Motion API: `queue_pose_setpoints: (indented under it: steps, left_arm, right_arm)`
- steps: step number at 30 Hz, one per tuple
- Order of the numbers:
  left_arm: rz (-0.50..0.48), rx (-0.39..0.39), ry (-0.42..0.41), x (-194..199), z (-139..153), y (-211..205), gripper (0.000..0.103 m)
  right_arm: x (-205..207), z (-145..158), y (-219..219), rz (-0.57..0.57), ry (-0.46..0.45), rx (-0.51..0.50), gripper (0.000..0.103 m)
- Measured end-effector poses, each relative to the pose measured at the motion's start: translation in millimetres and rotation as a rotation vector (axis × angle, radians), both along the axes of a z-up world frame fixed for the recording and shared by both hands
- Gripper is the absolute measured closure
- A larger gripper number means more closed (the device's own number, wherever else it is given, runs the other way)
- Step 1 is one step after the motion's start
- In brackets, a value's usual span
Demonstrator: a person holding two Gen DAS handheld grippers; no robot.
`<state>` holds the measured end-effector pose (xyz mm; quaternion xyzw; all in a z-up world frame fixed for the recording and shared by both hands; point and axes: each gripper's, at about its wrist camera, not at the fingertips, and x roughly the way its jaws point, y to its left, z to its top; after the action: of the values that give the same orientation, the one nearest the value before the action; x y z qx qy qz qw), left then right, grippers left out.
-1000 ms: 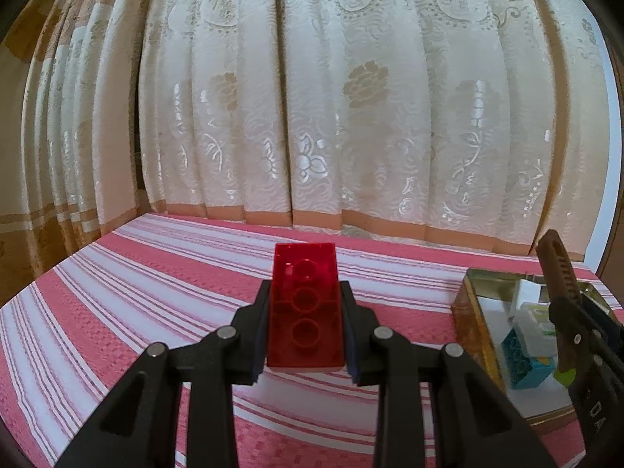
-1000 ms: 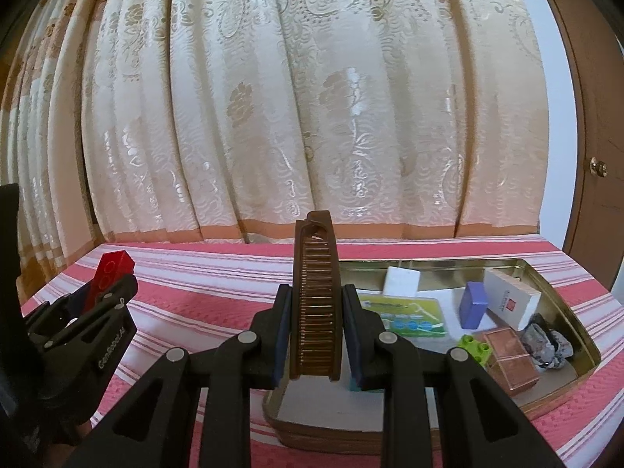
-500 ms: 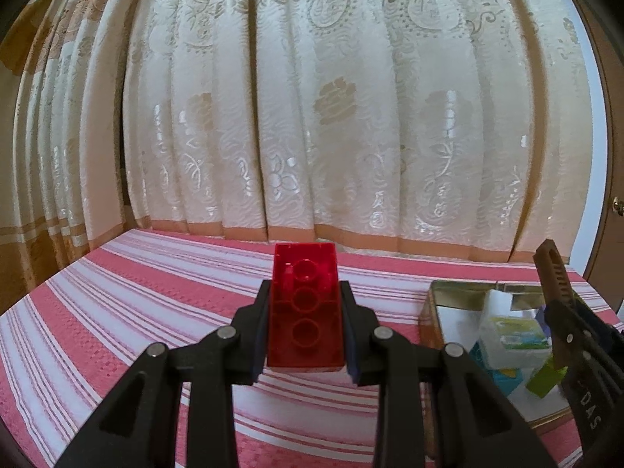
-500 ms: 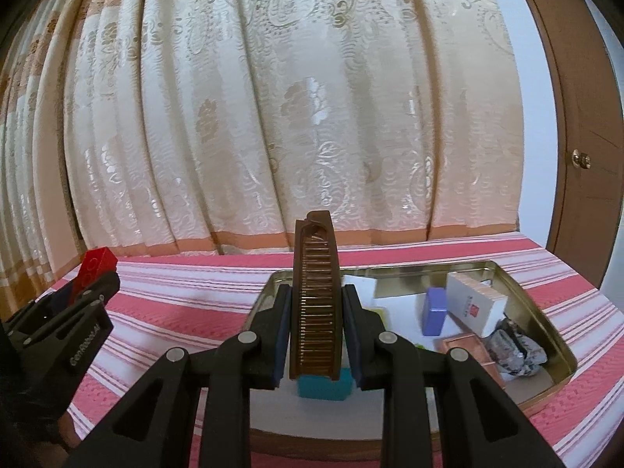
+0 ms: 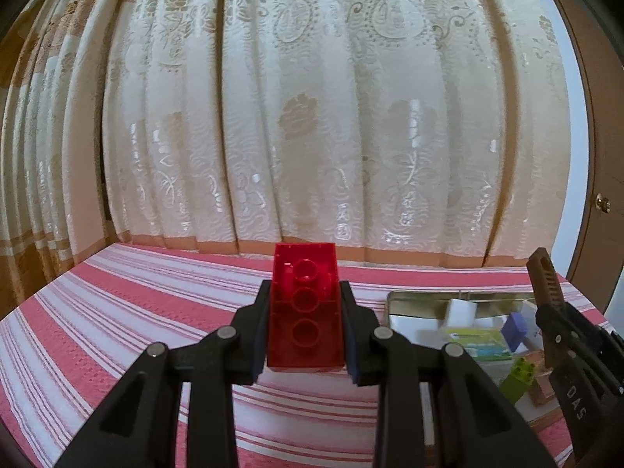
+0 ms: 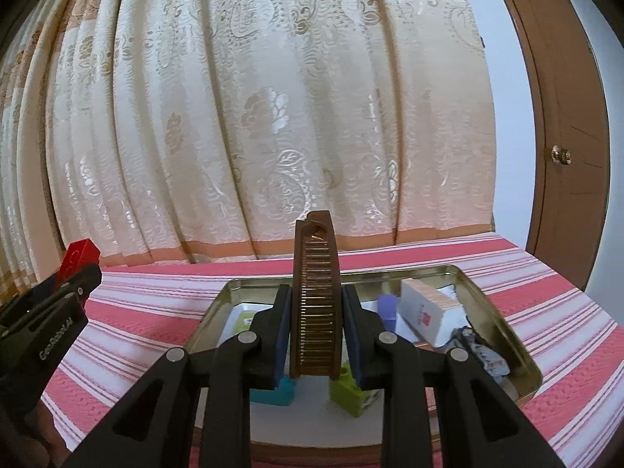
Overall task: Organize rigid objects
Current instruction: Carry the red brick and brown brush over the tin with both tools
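Clamped between the left tool's (image 5: 306, 321) pads, a red brick (image 5: 305, 308) is held above the striped worktop (image 5: 117, 312). A brown comb (image 6: 315, 304) is gripped upright by the right tool (image 6: 316, 331) over the tin tray (image 6: 503, 319) near the worktop's right edge.

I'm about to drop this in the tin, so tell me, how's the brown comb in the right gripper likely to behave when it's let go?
The brown comb looks like stiff plastic, so it should hold its shape. It is held on edge and is narrow, so it will probably tip flat. Its fine teeth might catch on the blocks in the tin.
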<state>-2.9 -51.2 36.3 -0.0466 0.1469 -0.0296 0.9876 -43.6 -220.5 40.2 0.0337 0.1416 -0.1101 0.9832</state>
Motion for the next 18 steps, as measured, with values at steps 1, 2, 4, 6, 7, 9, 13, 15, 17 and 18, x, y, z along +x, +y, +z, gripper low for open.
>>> queue_pose_setpoints:
  steps: [1,2,4,6,7,9,13,15,17,18]
  left_arm:
    - [-0.004,-0.001,0.001,-0.3,0.5,-2.3,0.073]
    - [-0.011,-0.003,0.002,-0.1,1.4,-5.2,0.073]
    - [-0.025,-0.003,0.003,0.0,2.9,-13.1,0.073]
    - [-0.036,0.004,0.0,-0.3,4.2,-21.6,0.073]
    - [-0.044,0.007,-0.001,-0.2,4.7,-26.5,0.073]
    - [-0.059,0.01,0.0,0.3,5.3,-35.0,0.073]
    - [-0.088,0.018,0.003,1.9,5.4,-54.1,0.073]
    - [-0.101,0.02,0.006,2.7,5.2,-62.5,0.073]
    - [-0.111,0.023,0.008,3.8,5.0,-69.8,0.073]
    - [-0.116,0.024,0.009,4.6,4.8,-73.4,0.073]
  right_arm:
    - [-0.3,0.3,-1.6,-0.002,0.0,-0.001,0.075]
    - [-0.9,0.5,-5.1,-0.006,-0.002,0.0,0.075]
    - [-1.9,1.1,-10.4,-0.013,-0.004,0.0,0.075]
    - [-2.7,1.9,-16.4,-0.023,-0.006,0.0,0.075]
    - [-3.1,2.0,-20.4,-0.03,-0.006,0.001,0.075]
    - [-3.3,2.2,-26.8,-0.041,-0.004,0.002,0.075]
    - [-5.1,2.9,-41.6,-0.065,-0.003,0.005,0.075]
    - [-5.4,2.7,-49.0,-0.077,0.001,0.002,0.075]
    - [-5.0,2.8,-54.1,-0.083,0.003,0.004,0.075]
    - [-4.8,2.8,-57.0,-0.087,0.005,0.004,0.075]
